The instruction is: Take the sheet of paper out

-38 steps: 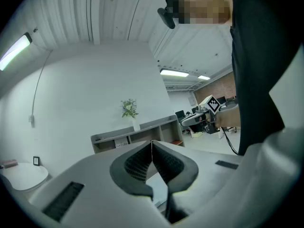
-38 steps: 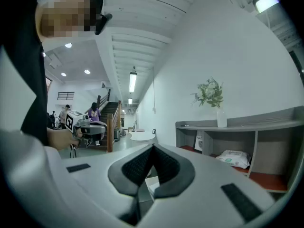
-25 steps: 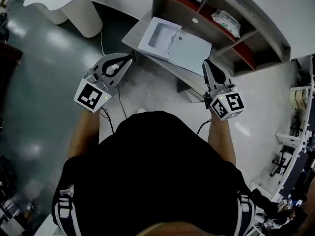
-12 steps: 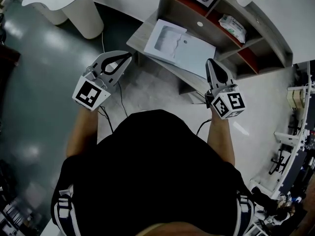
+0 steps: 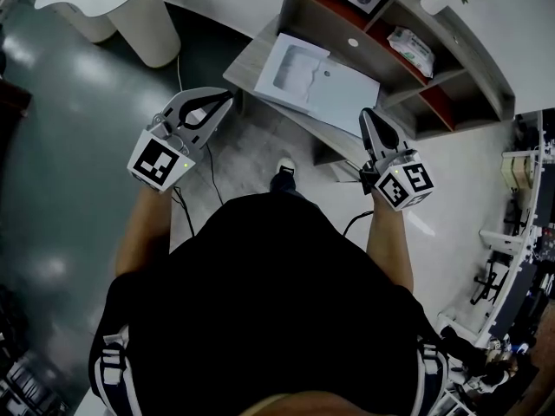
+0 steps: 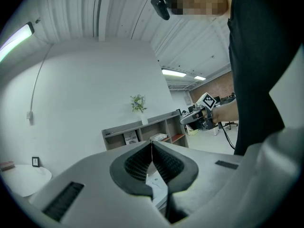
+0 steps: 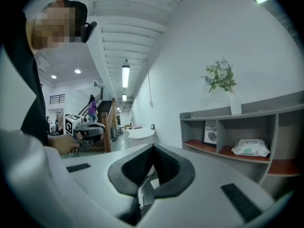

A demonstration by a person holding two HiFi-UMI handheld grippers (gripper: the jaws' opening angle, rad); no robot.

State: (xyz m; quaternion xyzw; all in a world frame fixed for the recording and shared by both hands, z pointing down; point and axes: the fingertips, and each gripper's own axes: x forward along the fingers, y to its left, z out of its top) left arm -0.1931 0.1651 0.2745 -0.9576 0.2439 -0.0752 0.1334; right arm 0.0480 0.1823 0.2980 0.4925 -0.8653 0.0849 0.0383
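Lying on the grey wooden bench (image 5: pixel 251 55) in the upper middle of the head view, the thin white sheet of paper (image 5: pixel 344 95) sits flat against a white flat holder with a shallow rectangular recess (image 5: pixel 290 63); whether the sheet is tucked into that holder or only overlaps it, I cannot tell from here; behind the bench stands a grey shelf unit with red-brown boards (image 5: pixel 451 59), carrying a white packet of wipes (image 5: pixel 408 42). Neither pair of tongs has reached the paper; the left tongs (image 5: pixel 223 102) are closed on nothing, pads meeting tip to tip in the left gripper view (image 6: pixel 152 145), and hang at the left of the frame just off the bench's near corner; the right tongs (image 5: pixel 365 116) are likewise closed and empty (image 7: pixel 152 148), held near the bench's lower right edge. The sheet should be very light, limp and easily creased, and smooth enough to slide on the holder; a pinch at a free corner or along the exposed right-hand edge looks best, with the other tongs steadying the holder so that it does not drag along; a hard or twisting pull risks a tear or a fold.
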